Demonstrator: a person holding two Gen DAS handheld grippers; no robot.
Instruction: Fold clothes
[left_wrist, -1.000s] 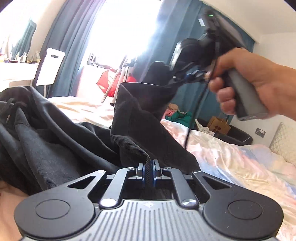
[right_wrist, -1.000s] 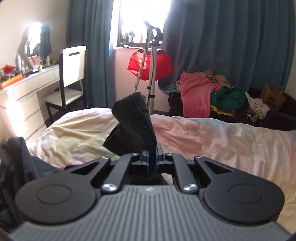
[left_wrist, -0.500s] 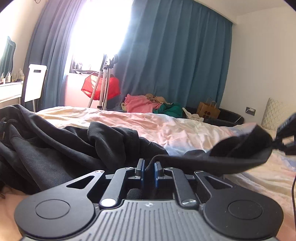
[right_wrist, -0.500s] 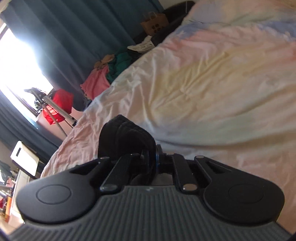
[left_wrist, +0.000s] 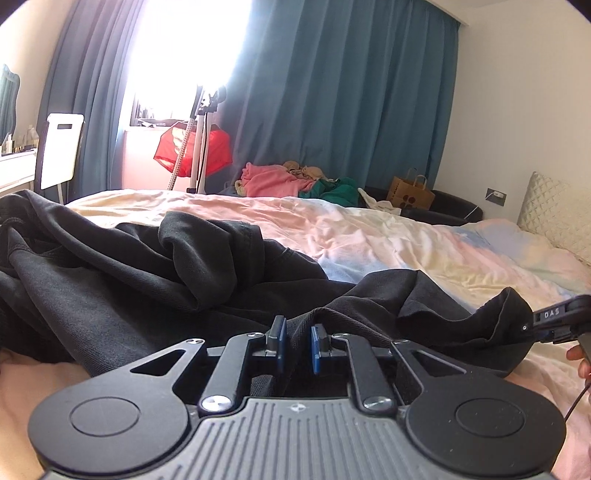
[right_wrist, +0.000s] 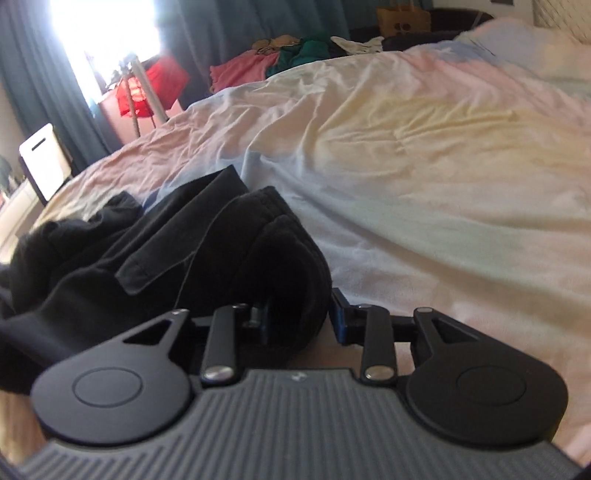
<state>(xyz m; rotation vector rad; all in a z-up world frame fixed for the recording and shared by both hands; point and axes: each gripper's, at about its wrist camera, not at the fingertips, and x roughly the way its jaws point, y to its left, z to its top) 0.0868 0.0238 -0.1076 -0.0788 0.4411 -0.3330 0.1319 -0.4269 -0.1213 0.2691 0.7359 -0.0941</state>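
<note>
Laying the black garment (left_wrist: 155, 295) on the bed (left_wrist: 424, 251): left claw (left_wrist: 297, 341) pinches a fold; right claw (right_wrist: 301, 317), just opening, has released its hem. Next, smoothing flat.

A dark charcoal garment (left_wrist: 155, 280) lies rumpled across the bed.

Behind the bed (left_wrist: 388, 243) hang blue curtains (left_wrist: 332, 110), with a red bag (left_wrist: 192, 151) on a stand, a white chair (left_wrist: 61, 151), pink and green clothes (left_wrist: 295, 182), a paper bag (left_wrist: 412, 194) and a pillow (left_wrist: 557, 214).
</note>
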